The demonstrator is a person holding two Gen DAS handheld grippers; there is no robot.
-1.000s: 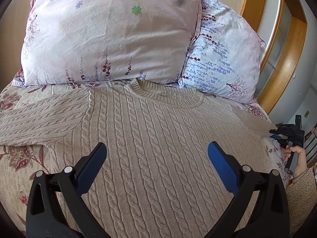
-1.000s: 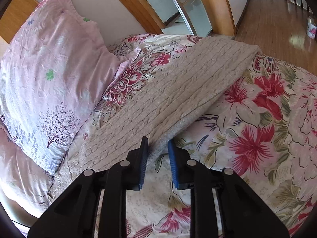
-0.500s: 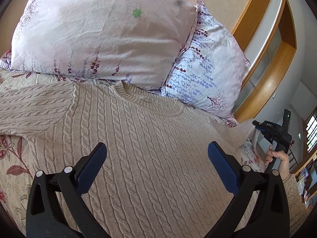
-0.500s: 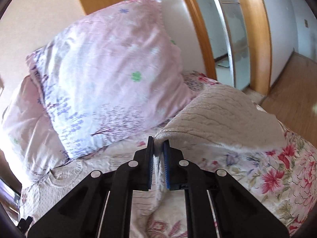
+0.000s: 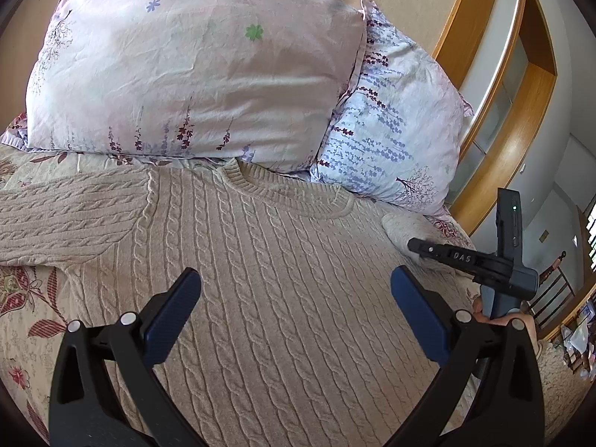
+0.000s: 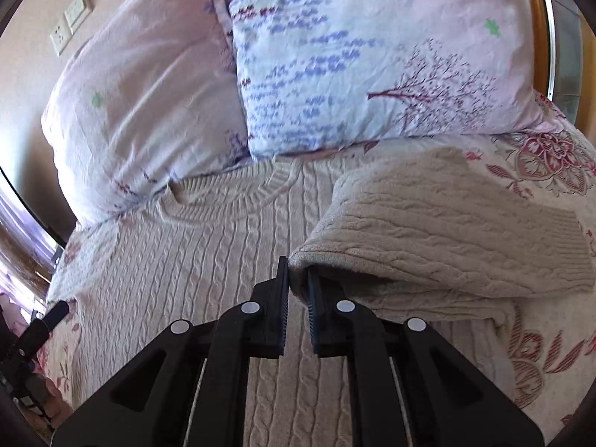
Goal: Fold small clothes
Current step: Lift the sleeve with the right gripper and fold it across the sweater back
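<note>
A beige cable-knit sweater (image 5: 268, 279) lies flat on the floral bedspread, its neck toward the pillows and one sleeve (image 5: 63, 219) stretched out to the left. My left gripper (image 5: 294, 298) hovers open over the sweater's chest with nothing between its blue pads. My right gripper (image 6: 298, 279) is shut on the edge of the other sleeve (image 6: 439, 231), which is lifted and doubled over toward the sweater's body (image 6: 208, 272). In the left wrist view the right gripper (image 5: 413, 244) comes in from the right with a fold of sleeve (image 5: 400, 227) at its tip.
Two flowered pillows (image 5: 193, 70) (image 5: 391, 138) lean at the head of the bed, just behind the sweater's neck. A wooden frame (image 5: 495, 130) stands to the right. The floral bedspread (image 6: 551, 339) shows beside the sweater. A person's hand (image 5: 499, 320) holds the right gripper's handle.
My right gripper shut on the sleeve's edge, rolled, and carried it up and inward over the sweater's body. The left gripper has stayed open above the chest, only turning a little.
</note>
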